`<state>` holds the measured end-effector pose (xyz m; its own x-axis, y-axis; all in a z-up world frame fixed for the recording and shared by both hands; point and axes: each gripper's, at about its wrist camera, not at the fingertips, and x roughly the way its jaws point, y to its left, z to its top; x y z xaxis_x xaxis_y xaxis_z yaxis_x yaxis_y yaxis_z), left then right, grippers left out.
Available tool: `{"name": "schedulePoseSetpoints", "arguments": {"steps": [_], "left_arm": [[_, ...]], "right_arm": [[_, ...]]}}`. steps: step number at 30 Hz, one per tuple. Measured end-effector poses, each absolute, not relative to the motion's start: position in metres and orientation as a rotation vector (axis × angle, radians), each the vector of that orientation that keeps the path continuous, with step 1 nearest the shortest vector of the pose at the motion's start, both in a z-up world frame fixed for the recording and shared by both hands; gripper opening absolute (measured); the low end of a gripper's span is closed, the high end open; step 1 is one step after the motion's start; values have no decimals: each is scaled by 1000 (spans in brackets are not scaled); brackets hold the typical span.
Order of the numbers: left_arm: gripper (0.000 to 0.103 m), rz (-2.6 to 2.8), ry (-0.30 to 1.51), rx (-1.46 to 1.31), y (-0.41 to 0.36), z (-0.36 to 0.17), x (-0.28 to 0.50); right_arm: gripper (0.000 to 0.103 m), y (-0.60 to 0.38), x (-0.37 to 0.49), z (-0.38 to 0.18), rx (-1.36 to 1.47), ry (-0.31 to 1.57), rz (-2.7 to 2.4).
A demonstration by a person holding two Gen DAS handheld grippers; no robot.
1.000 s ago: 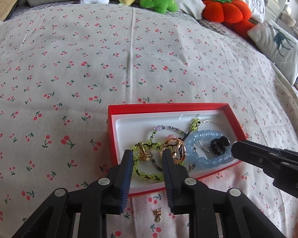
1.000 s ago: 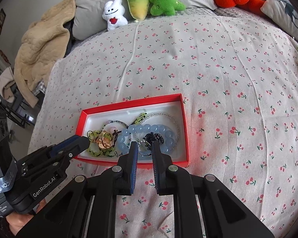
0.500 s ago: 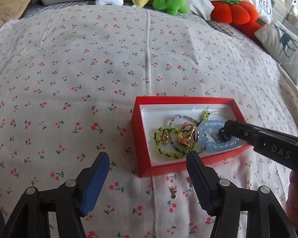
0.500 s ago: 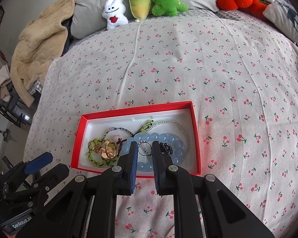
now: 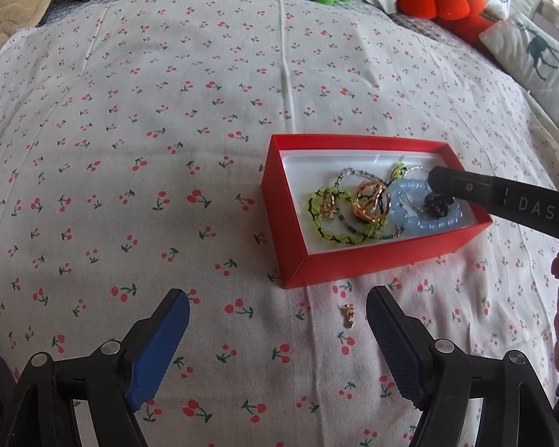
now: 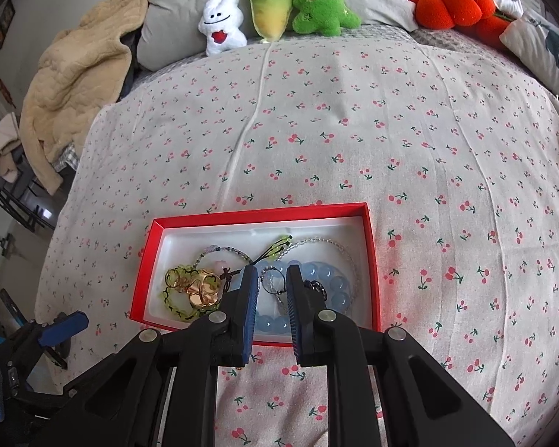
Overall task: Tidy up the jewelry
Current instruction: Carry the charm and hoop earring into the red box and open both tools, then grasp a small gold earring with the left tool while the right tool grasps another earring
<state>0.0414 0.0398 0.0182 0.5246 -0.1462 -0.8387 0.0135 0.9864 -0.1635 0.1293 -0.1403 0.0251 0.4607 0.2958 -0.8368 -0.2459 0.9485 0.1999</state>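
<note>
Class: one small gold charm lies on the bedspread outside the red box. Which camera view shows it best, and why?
The left wrist view: the small gold charm lies unobstructed on the bedspread just in front of the red box. In the right wrist view it cannot be seen; the right gripper covers that area.

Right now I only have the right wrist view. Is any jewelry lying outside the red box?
Observer: Yes. A small gold charm lies on the sheet just in front of the red box, hidden from your view.
Operator: Are the left tongs gripping it?
Observer: No. The left tongs have just been opening and stand wide. The charm shows in the gap between them, untouched, nearer one finger.
</note>
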Motion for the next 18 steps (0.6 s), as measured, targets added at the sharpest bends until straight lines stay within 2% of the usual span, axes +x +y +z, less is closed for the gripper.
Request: {"name": "schedulePoseSetpoints", "arguments": {"steps": [2, 3, 12, 18], "left_arm": [[83, -102, 1032, -154, 41, 14, 40], [84, -102, 1040, -158, 42, 12, 39], [87, -105, 1105, -195, 44, -3, 36], [87, -125, 1140, -123, 35, -16, 28]], "right_arm": [[51, -142, 125, 28, 58, 1038, 335], [54, -144, 122, 30, 66, 1036, 342], [55, -164, 99, 35, 71, 1079, 269], [56, -173, 80, 16, -3, 1193, 182]]}}
